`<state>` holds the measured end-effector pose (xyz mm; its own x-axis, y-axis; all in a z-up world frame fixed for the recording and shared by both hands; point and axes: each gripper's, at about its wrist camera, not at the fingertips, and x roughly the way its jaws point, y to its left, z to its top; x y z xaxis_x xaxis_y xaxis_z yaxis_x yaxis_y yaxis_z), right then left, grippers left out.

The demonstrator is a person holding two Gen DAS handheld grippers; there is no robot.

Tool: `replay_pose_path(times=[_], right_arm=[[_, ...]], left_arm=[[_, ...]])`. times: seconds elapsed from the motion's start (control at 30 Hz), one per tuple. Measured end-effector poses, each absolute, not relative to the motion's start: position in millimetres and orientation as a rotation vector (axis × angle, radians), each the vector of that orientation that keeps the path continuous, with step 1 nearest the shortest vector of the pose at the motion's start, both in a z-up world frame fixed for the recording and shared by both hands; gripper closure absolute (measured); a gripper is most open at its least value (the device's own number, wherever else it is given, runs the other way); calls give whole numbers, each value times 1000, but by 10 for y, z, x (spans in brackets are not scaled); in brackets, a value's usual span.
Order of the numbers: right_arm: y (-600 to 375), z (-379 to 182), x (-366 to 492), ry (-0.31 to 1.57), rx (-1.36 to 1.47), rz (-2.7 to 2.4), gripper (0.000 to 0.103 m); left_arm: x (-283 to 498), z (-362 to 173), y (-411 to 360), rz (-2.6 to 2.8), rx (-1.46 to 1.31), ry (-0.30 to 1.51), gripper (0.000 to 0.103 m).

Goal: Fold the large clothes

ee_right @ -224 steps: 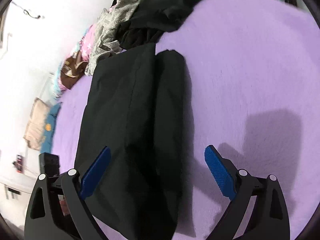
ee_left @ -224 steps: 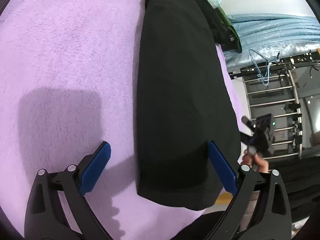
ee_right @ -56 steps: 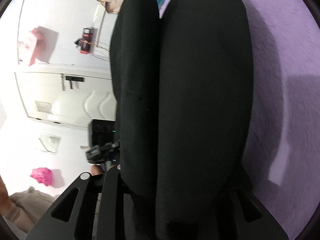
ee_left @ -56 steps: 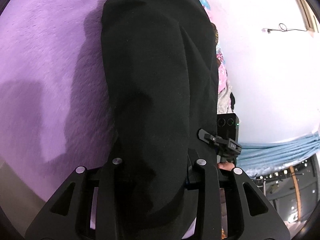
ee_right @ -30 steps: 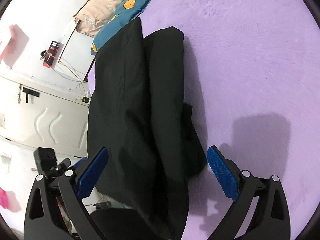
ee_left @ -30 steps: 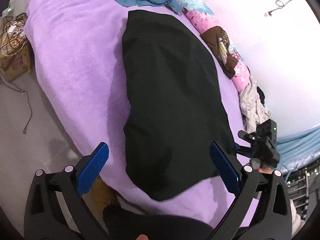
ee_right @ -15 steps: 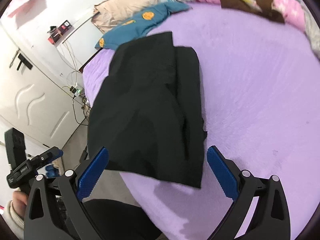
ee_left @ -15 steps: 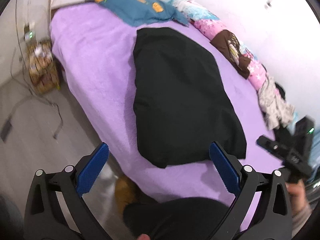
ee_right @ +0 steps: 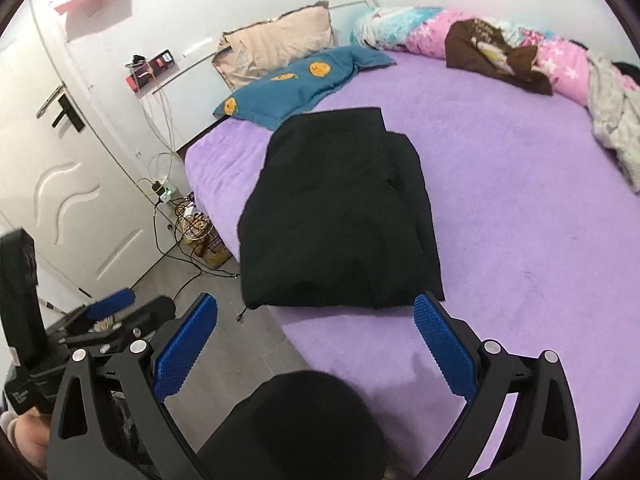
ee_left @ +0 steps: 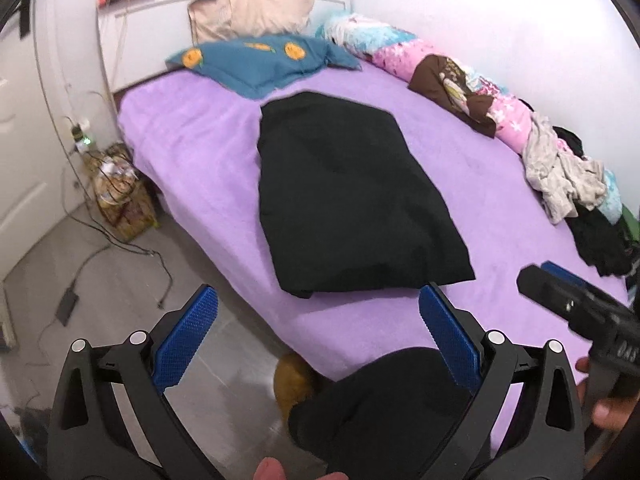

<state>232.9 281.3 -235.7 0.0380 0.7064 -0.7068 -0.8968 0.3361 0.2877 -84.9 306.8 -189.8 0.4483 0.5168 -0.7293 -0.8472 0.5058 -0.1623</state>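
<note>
In the left wrist view, the left gripper [ee_left: 316,336] hangs in the air with its blue pads spread wide and nothing between them. Past it is a bed with a fuzzy purple blanket [ee_left: 192,152]. The folded black garment [ee_left: 344,204] lies flat on the blanket, near the edge of the bed closest to the camera. A blue pillow with orange faces [ee_left: 264,60] sits at the head of the bed, and a tan pillow [ee_left: 248,12] leans on the white wall behind it. A pink and blue rolled quilt [ee_left: 404,52] runs along the far side, with a brown cloth [ee_left: 448,88] on it and a pile of grey and black clothes [ee_left: 568,180] further along. The floor is grey. A basket of stuff [ee_left: 120,196] and loose wires sit beside the bed. The right gripper [ee_left: 576,304] shows at the right edge.

In the right wrist view, the right gripper [ee_right: 316,344] is also wide open and holds nothing. The black garment [ee_right: 340,220] lies on the purple blanket [ee_right: 520,208], just in front of the pads, close to the bed's edge. A white door [ee_right: 52,184] stands at the left. A small wall shelf [ee_right: 148,68] holds little things. The left gripper [ee_right: 112,308] shows low at the left.
</note>
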Motion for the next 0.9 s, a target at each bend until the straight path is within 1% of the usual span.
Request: replay_pose_path(times=[0.2, 0.53, 0.9], right_arm=[[2454, -2103, 2019, 813, -296, 1258, 6], [1829, -1760, 1396, 744, -333, 1278, 6], [1446, -1470, 1337, 722, -271, 1272, 6]], left_arm=[[-1115, -1603, 2706, 958, -576, 640, 6], [-1396, -1104, 2039, 984, -522, 625, 6], [-1468, -846, 1640, 964, -467, 613, 6]])
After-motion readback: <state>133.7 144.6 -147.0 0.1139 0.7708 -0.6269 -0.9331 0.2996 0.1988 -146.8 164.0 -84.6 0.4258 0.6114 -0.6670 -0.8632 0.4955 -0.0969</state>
